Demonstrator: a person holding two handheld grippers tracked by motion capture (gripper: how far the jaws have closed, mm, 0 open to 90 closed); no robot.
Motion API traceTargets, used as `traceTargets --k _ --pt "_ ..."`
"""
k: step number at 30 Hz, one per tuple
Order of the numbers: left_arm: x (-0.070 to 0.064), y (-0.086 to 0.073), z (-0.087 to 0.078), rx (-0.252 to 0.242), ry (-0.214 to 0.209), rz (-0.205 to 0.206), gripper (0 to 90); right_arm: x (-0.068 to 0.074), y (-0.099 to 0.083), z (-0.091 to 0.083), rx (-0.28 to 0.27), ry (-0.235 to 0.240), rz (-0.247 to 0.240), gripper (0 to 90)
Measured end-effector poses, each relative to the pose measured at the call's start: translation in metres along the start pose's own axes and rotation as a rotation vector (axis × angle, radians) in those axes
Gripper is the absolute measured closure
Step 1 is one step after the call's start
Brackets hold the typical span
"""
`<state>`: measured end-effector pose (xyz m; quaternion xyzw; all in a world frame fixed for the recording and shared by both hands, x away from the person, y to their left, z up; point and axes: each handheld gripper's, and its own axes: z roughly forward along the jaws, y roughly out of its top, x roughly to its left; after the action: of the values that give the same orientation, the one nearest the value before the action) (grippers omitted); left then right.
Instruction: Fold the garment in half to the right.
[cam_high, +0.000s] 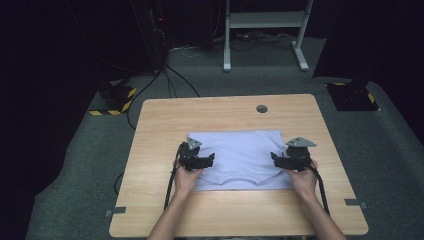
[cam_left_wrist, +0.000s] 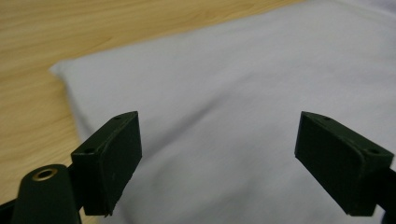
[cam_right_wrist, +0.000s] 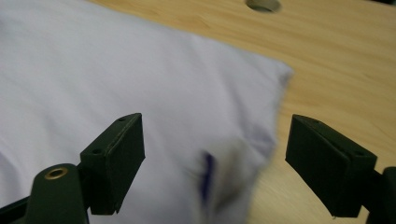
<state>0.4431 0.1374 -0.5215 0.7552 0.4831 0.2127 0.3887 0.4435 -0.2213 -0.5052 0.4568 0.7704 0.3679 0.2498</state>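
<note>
You hold both tongs wide open and empty over the folded lilac shirt (cam_high: 240, 157) lying mid-desk (cam_high: 160, 120), left tongs (cam_high: 206, 161) at its left edge, right tongs (cam_high: 278, 159) at its right edge, seemingly poised to grip both sides evenly.

- The pale lilac garment (cam_left_wrist: 243, 107) runs off the left gripper view at three and six o'clock — its full outline is cut.
- In the right gripper view, a dark mark (cam_right_wrist: 208, 179) on the cloth's edge is blurred — unreadable.
- The table hole (cam_right_wrist: 264, 4) is clipped at twelve o'clock.
</note>
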Motion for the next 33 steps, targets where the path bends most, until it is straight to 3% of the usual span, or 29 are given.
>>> traceTargets --k 2,6,9,10,12,14,17,19,22,24,25,28,30,32,33 --pt "-0.007 0.004 0.006 0.007 -0.013 0.020 15.0 0.012 0.008 0.007 -0.006 0.021 -0.027 20.0" --pt "-0.013 0.005 0.019 0.038 -0.026 0.026 15.0 0.028 0.011 0.029 0.035 0.063 -0.051 20.9" --pt "-0.007 -0.001 0.025 0.100 -0.009 0.014 14.5 0.029 0.005 0.043 0.096 0.070 -0.056 20.9" --pt "-0.005 -0.005 0.023 0.084 -0.014 0.016 14.2 0.026 0.001 0.045 0.114 0.067 -0.049 20.9" --pt "-0.001 -0.009 0.016 0.076 0.006 0.020 15.7 0.014 -0.006 0.043 0.113 0.079 -0.013 20.6" --pt "0.006 -0.016 0.011 0.083 0.021 0.021 15.1 0.003 -0.012 0.034 0.104 0.050 -0.007 22.6" --pt "0.015 -0.018 0.003 0.063 0.025 -0.019 15.4 -0.011 -0.017 0.025 0.121 0.015 0.005 20.7" --pt "0.016 -0.015 0.000 0.043 0.023 -0.033 14.8 -0.014 -0.015 0.017 0.096 -0.003 0.019 20.7" --pt "0.006 -0.005 0.001 0.006 -0.014 -0.024 14.6 -0.004 -0.004 0.010 0.020 0.027 0.008 21.3" --pt "-0.004 0.001 0.006 0.012 -0.036 -0.008 14.3 0.007 0.003 0.010 -0.005 0.070 -0.007 21.4" --pt "-0.006 0.003 0.009 0.015 -0.038 -0.004 14.0 0.016 0.007 0.016 -0.002 0.105 -0.017 21.4" --pt "-0.011 0.002 0.019 0.049 -0.028 0.009 13.6 0.025 0.008 0.030 0.029 0.137 -0.010 21.5" --pt "-0.007 -0.005 0.023 0.089 -0.020 0.003 13.3 0.025 0.003 0.037 0.063 0.129 -0.017 21.1" --pt "-0.005 -0.012 0.017 0.053 -0.010 0.019 15.1 0.020 -0.006 0.041 0.123 0.099 -0.028 19.1" --pt "-0.003 -0.015 0.013 0.056 0.008 0.024 15.3 0.016 -0.012 0.038 0.096 0.096 -0.028 20.7"
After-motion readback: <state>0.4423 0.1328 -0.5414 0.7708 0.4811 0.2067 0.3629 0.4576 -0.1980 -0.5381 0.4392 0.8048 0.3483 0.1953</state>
